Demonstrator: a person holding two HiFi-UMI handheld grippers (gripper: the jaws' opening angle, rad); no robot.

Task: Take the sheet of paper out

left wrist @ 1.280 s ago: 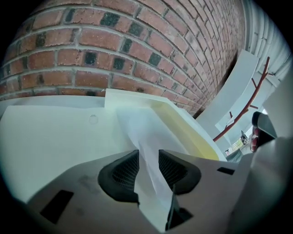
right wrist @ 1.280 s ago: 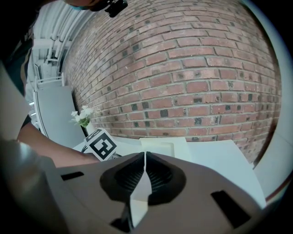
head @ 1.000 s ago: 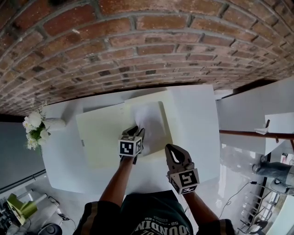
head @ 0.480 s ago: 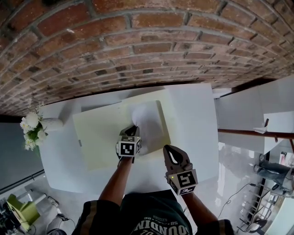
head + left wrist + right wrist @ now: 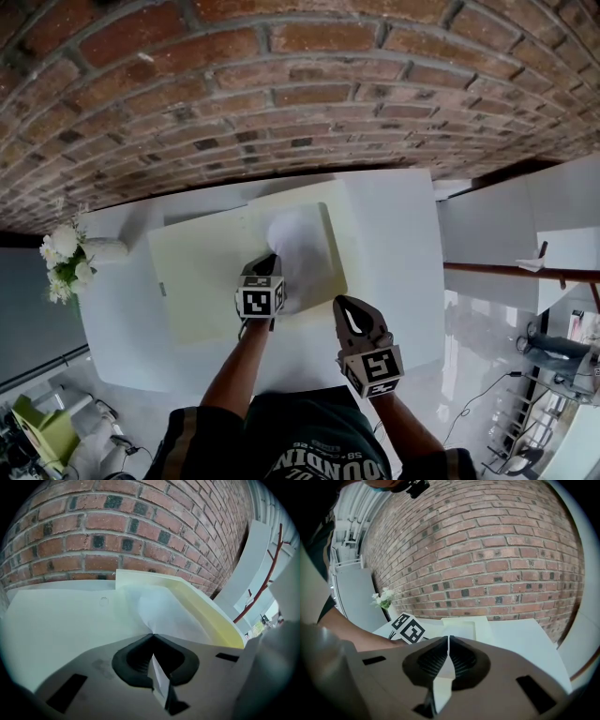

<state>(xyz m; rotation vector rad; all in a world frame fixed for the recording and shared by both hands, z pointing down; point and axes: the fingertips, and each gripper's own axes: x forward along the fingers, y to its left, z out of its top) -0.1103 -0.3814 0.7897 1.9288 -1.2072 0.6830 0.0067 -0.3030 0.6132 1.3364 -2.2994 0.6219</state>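
Observation:
A white sheet of paper point(image 5: 302, 248) lies in the right half of an open pale yellow folder point(image 5: 202, 272) on the white table point(image 5: 394, 244). My left gripper point(image 5: 272, 262) is at the sheet's near edge; its jaws have just been closing and now pinch that edge. In the left gripper view the sheet point(image 5: 164, 611) puckers toward the left gripper point(image 5: 152, 634), and the folder point(image 5: 61, 616) spreads to the left. My right gripper point(image 5: 349, 306) hovers shut near the table's front edge, to the right of the folder, holding nothing. The right gripper view shows its jaws point(image 5: 448, 638) together.
A brick wall point(image 5: 300, 94) runs behind the table. White flowers in a vase point(image 5: 64, 262) stand at the table's left end. A grey floor and a red rail point(image 5: 525, 274) lie to the right. The person's left forearm point(image 5: 351, 630) crosses the right gripper view.
The left gripper's jaws went from wide open to shut on the sheet's near edge, and the sheet now bulges up slightly. The right gripper stayed where it was.

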